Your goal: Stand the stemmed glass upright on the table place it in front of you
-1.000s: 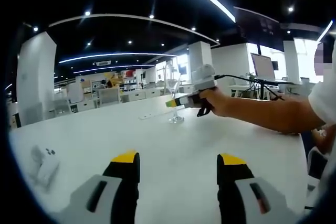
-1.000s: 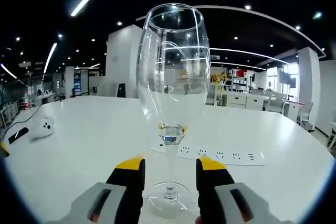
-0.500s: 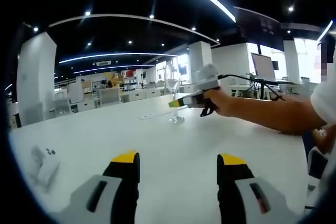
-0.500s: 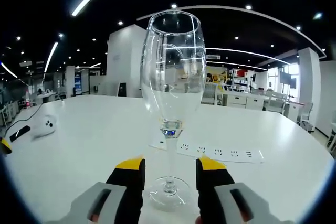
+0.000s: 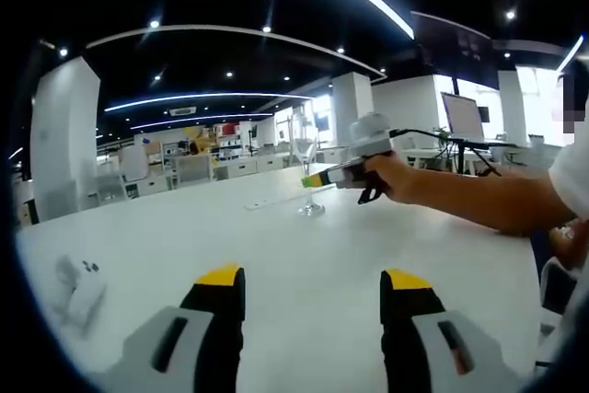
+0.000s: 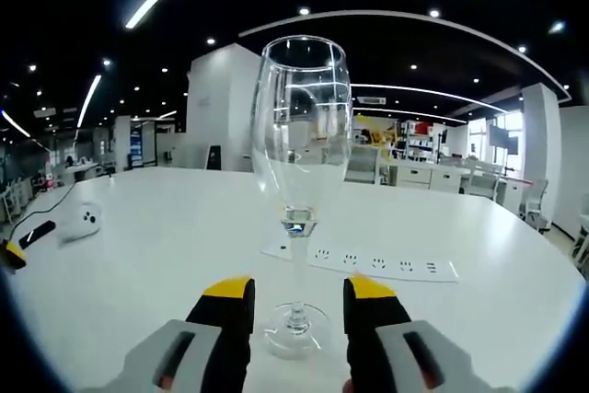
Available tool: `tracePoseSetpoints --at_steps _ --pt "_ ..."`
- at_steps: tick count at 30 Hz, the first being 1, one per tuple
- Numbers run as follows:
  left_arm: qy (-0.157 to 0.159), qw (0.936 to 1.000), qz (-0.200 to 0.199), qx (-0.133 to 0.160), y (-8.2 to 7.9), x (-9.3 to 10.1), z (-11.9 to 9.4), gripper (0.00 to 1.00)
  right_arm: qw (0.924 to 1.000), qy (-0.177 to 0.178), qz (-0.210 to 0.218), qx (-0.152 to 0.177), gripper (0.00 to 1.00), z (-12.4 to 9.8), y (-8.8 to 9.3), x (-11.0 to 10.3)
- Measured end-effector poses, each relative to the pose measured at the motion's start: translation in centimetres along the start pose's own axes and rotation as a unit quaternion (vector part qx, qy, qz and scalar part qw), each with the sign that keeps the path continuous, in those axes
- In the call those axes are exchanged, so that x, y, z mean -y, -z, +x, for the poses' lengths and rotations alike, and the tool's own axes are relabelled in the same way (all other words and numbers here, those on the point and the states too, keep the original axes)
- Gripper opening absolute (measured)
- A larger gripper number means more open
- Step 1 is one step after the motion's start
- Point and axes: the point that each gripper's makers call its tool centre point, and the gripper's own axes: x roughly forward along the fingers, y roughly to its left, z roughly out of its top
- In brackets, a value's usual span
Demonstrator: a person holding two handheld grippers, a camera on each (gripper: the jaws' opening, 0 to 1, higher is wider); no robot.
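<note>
Left gripper view: the left gripper [image 5: 313,287] is held spread over the table [image 5: 276,255]; a controller [image 5: 78,290] lies left, and the glass [image 5: 308,177] stands upright far ahead. Right gripper view: the right gripper [image 6: 296,299] is spread around the stem, untouched; a power strip [image 6: 382,266] lies behind.

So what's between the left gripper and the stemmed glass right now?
Bare white table: in the left gripper view, nothing lies between the left gripper and the upright stemmed glass.
</note>
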Motion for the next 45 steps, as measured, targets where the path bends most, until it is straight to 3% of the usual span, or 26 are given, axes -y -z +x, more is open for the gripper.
tracePoseSetpoints --at_steps 21,45 --pt "0.000 1.0000 -0.001 -0.001 0.0 0.0 0.1 0.59 1.0000 0.004 0.002 0.002 0.41 -1.8 0.3 0.2" --pt "-0.003 1.0000 0.002 -0.005 0.2 -0.1 0.1 0.59 0.9999 0.010 0.002 0.008 0.41 -5.4 0.3 0.3"
